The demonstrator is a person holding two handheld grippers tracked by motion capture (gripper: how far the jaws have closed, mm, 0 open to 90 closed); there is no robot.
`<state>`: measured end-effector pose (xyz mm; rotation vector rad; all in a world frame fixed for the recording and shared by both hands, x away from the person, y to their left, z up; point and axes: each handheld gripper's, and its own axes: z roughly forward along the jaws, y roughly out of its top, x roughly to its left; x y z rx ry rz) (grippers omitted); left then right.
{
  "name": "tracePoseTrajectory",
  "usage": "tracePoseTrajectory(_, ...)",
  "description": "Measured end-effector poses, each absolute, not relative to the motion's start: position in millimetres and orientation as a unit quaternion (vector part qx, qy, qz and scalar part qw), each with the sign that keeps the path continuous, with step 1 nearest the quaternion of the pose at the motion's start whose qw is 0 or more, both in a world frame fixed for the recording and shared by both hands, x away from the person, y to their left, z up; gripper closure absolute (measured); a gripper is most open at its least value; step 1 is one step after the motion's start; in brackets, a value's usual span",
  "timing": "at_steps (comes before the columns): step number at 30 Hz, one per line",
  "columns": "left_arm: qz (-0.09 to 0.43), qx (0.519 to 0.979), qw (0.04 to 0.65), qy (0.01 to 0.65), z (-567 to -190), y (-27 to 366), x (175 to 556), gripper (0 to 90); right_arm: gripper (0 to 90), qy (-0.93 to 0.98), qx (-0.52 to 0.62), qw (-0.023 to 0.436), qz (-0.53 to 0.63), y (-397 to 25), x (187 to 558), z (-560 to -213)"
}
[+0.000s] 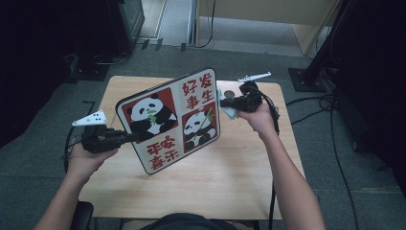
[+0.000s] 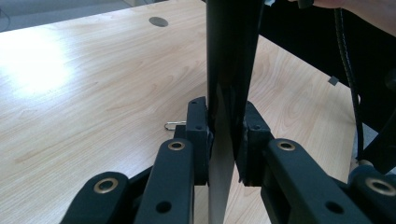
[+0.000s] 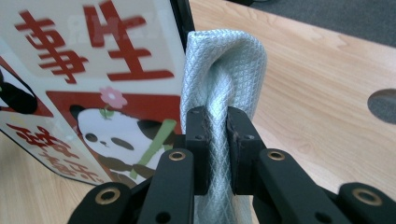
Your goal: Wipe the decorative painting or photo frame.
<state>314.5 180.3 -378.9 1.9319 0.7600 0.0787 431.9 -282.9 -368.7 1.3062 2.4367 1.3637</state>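
Note:
A square panda board point(image 1: 172, 120) with red Chinese characters is held up tilted above the wooden table point(image 1: 225, 172). My left gripper point(image 1: 130, 137) is shut on its left edge; in the left gripper view the board's dark edge point(image 2: 229, 70) runs up between the pads point(image 2: 198, 135). My right gripper point(image 1: 224, 102) is shut on a folded pale blue-grey cloth point(image 3: 224, 70), which rests against the board's right edge point(image 3: 180, 51). The cloth point(image 1: 231, 113) peeks out beside the board in the high view.
A small paper clip point(image 2: 173, 125) lies on the table below the board. A round cable hole point(image 3: 385, 105) sits in the tabletop near the far right corner. Cables point(image 1: 330, 120) trail over the grey carpet to the right, and dark equipment stands around the table.

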Motion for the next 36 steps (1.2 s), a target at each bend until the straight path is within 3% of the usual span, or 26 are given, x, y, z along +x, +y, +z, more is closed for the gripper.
tracePoseTrajectory(36, 0.03, 0.802, 0.508, 0.314, -379, 180, 314, 78.5, 81.4, 0.784, 0.444, 0.012, 0.434, -288, 421, -409)
